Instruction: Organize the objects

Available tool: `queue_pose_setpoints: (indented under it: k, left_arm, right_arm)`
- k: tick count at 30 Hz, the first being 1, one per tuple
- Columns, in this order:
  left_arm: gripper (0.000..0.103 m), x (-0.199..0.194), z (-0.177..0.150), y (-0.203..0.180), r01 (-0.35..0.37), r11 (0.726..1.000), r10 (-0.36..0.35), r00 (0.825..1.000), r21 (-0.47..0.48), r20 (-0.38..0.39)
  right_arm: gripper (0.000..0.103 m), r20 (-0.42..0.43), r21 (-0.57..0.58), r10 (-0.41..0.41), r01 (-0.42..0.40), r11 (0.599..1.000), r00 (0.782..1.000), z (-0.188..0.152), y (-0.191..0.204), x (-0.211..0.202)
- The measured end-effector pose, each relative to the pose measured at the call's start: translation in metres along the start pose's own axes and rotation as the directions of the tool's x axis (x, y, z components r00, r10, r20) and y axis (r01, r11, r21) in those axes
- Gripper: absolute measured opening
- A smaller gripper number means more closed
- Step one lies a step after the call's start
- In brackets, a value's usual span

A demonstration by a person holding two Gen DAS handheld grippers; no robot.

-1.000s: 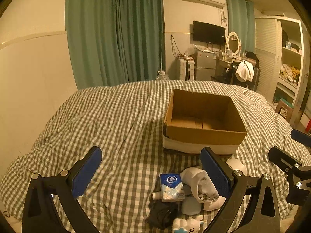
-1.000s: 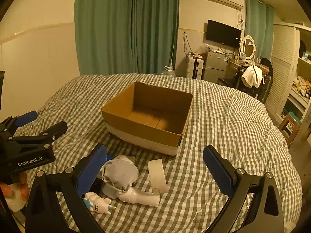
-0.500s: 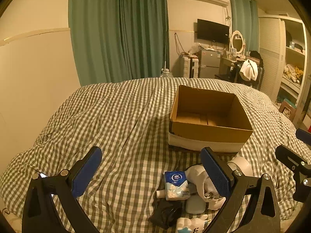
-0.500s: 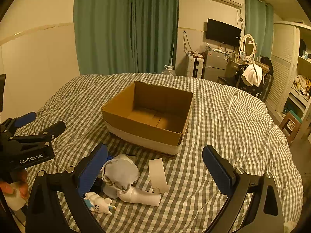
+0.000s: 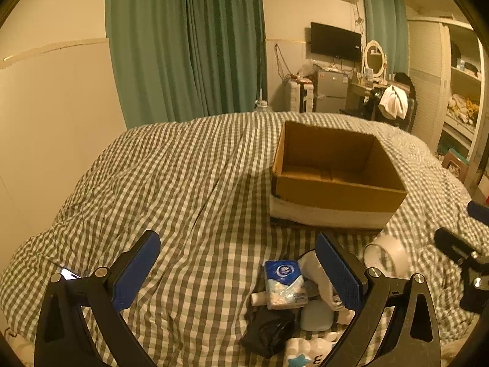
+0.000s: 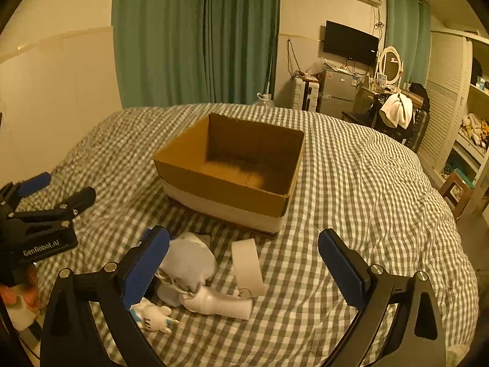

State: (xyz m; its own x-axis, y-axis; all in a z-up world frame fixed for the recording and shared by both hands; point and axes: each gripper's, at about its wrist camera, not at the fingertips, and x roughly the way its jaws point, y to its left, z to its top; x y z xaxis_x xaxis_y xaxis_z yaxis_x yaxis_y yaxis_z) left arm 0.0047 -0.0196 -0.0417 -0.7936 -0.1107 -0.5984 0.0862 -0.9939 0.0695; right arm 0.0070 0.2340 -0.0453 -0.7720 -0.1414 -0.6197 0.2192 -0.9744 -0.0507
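Checked quilt (image 6: 351,183), square cardboard box (image 6: 232,165), left gripper (image 5: 238,272) wide, right gripper (image 6: 244,263) wide

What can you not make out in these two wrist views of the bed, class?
- Cardboard box: its near wall hides the front of its floor in both views.
- Black item: left wrist view, too dark to identify.
- Plush toy: cut off by the bottom edge in the left view and partly behind the right hand-held gripper finger in the right view.
- Pale pouch: contents hidden.
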Motion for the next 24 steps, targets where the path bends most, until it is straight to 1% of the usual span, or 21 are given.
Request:
queue_pose_setpoints:
  k: [4, 7, 9, 10, 13, 16, 18, 20, 21, 23, 24]
  left_arm:
    - [0.103, 0.017, -0.010, 0.005, -0.016, 1.000, 0.016, 0.999, -0.007, -0.038]
    - [0.103, 0.031, -0.019, 0.006, -0.041, 0.999, 0.042, 0.997, 0.015, -0.062]
    - [0.103, 0.040, -0.024, 0.004, -0.046, 0.999, 0.048, 0.995, 0.014, -0.093]
    - [0.103, 0.045, -0.027, 0.004, -0.041, 0.999, 0.041, 0.993, 0.009, -0.108]
    - [0.103, 0.058, -0.037, -0.002, -0.027, 1.000, 0.029, 0.988, 0.017, -0.152]
    - [0.103, 0.066, -0.045, -0.012, 0.000, 0.999, 0.007, 0.984, 0.038, -0.177]
    - [0.103, 0.070, -0.050, -0.018, 0.019, 0.998, -0.009, 0.981, 0.054, -0.193]
    - [0.103, 0.078, -0.054, -0.027, 0.016, 0.997, 0.000, 0.978, 0.076, -0.209]
    - [0.103, 0.082, -0.056, -0.029, 0.015, 0.997, 0.002, 0.977, 0.080, -0.211]
    - [0.103, 0.090, -0.060, -0.033, 0.024, 0.996, -0.004, 0.973, 0.083, -0.231]
    - [0.103, 0.092, -0.062, -0.035, 0.036, 0.996, -0.016, 0.972, 0.082, -0.234]
  right_arm:
    - [0.099, -0.007, 0.016, -0.006, 0.006, 1.000, 1.000, -0.004, -0.002, 0.010]
    - [0.099, -0.026, 0.029, 0.014, -0.013, 0.999, 1.000, -0.007, -0.002, 0.027]
    - [0.095, -0.050, 0.032, 0.027, -0.026, 0.999, 0.998, -0.010, 0.000, 0.039]
    - [0.092, -0.064, 0.033, 0.037, -0.035, 0.999, 0.997, -0.012, 0.000, 0.044]
    - [0.090, -0.106, 0.023, 0.044, -0.042, 0.999, 0.993, -0.017, 0.004, 0.064]
    - [0.082, -0.154, 0.002, 0.048, -0.048, 0.999, 0.987, -0.024, 0.008, 0.083]
    - [0.081, -0.185, 0.009, 0.048, -0.047, 0.999, 0.982, -0.030, 0.004, 0.093]
    - [0.080, -0.206, 0.018, 0.045, -0.043, 0.999, 0.978, -0.035, 0.000, 0.103]
    - [0.078, -0.213, 0.016, 0.042, -0.039, 0.999, 0.976, -0.037, -0.002, 0.105]
    - [0.062, -0.241, -0.006, 0.020, -0.022, 1.000, 0.970, -0.042, -0.004, 0.113]
    - [0.060, -0.252, -0.014, 0.013, -0.017, 1.000, 0.968, -0.044, -0.006, 0.116]
